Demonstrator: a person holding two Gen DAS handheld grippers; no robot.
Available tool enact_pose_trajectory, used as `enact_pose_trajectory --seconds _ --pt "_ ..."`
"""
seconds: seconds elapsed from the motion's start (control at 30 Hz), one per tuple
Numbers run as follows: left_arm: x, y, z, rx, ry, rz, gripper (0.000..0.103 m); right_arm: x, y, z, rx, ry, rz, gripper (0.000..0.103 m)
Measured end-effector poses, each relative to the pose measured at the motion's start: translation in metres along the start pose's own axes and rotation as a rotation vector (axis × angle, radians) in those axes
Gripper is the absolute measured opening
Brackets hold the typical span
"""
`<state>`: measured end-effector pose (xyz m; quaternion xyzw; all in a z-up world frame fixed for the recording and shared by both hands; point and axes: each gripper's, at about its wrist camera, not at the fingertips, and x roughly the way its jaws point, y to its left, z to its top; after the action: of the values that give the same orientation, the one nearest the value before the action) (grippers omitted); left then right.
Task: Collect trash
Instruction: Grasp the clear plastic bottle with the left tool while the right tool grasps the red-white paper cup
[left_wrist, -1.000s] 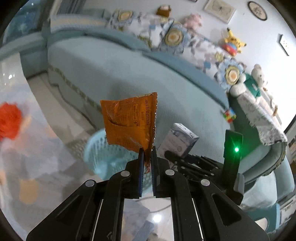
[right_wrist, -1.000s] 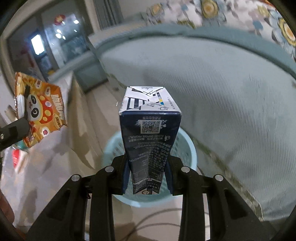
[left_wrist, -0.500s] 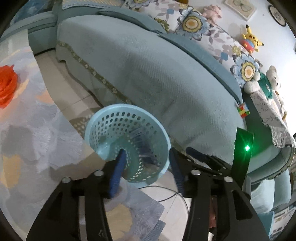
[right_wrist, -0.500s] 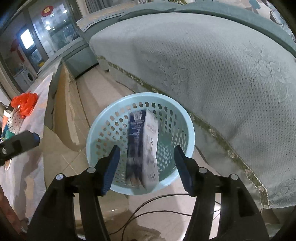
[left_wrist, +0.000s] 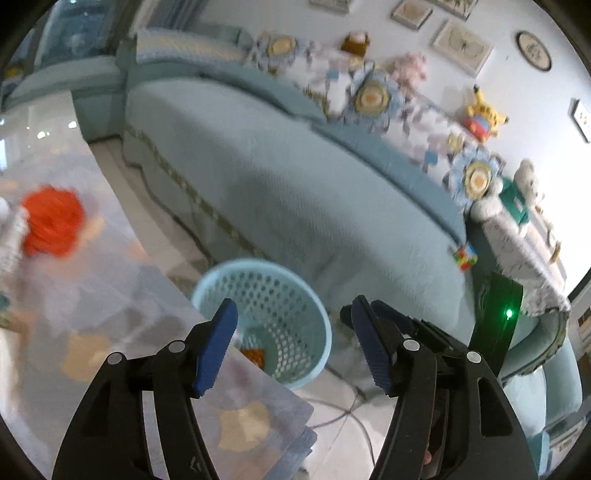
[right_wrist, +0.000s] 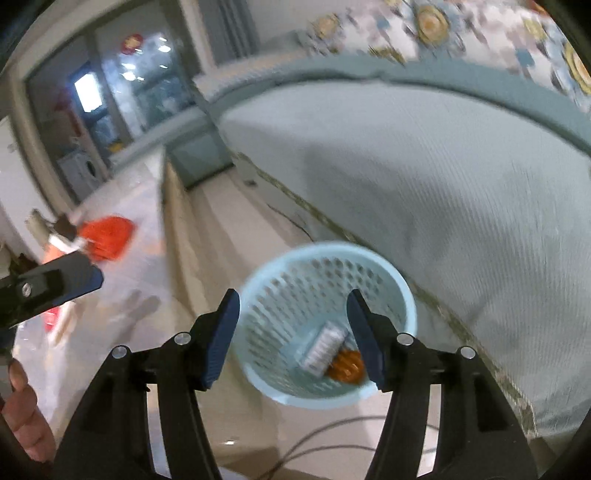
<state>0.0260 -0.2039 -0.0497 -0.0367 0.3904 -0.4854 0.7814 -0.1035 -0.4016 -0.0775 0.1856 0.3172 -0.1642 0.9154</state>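
My left gripper: jaws have just been opening, now spread, nothing between them. My right gripper: jaws apart, having just opened, likewise empty. Below both, on the tiled floor: a pale blue perforated basket, holding a milk carton on its side and an orange snack wrapper touching it. Beside the basket: teal sofa. To the left: table under patterned cloth, bearing a red flower.
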Motion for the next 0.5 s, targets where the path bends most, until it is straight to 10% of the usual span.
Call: enact_pose_trajectory --seconds 0.17,0.5 --pt "-0.078 0.024 0.006 -0.022 -0.137 0.075 0.067 -0.018 0.064 0.015 -0.098 -0.055 0.113 0.058" --pt "-0.214 0.137 -0.026 -0.149 -0.282 0.508 0.076 0.010 0.223 -0.005 -0.356 0.006 0.314 0.058"
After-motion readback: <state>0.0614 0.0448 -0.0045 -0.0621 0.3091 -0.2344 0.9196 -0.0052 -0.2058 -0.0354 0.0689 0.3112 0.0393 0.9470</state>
